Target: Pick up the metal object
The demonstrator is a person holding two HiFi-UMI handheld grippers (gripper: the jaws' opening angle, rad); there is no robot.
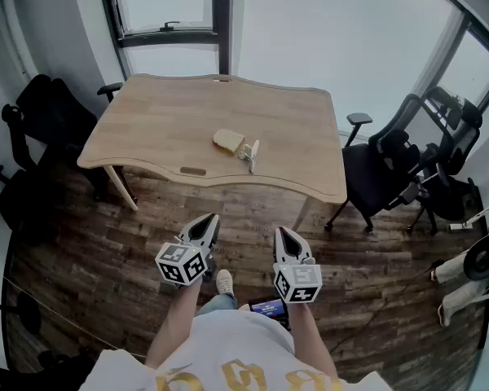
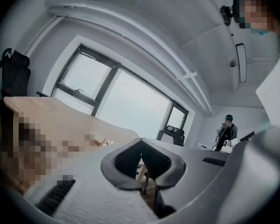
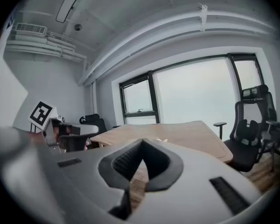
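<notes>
The metal object lies flat on the bench, a little past the bench's middle towards the near edge. A tan block lies at its 10 o'clock, just beside it; whether the two touch cannot be told. Nothing grips the metal object.

Both grippers hang well apart from it, off the bench and over the wood-plank floor. The left gripper is at the object's 7 o'clock and the right gripper at its 5 o'clock, each pointing towards the bench. In each gripper's own view the two jaws meet at the tips with nothing between them, so both are closed and empty. Each gripper carries its marker cube nearest the person.

A black office chair stands at the bench's 3 o'clock, and another dark chair at its 9 o'clock. A window fills the wall at 12 o'clock.
</notes>
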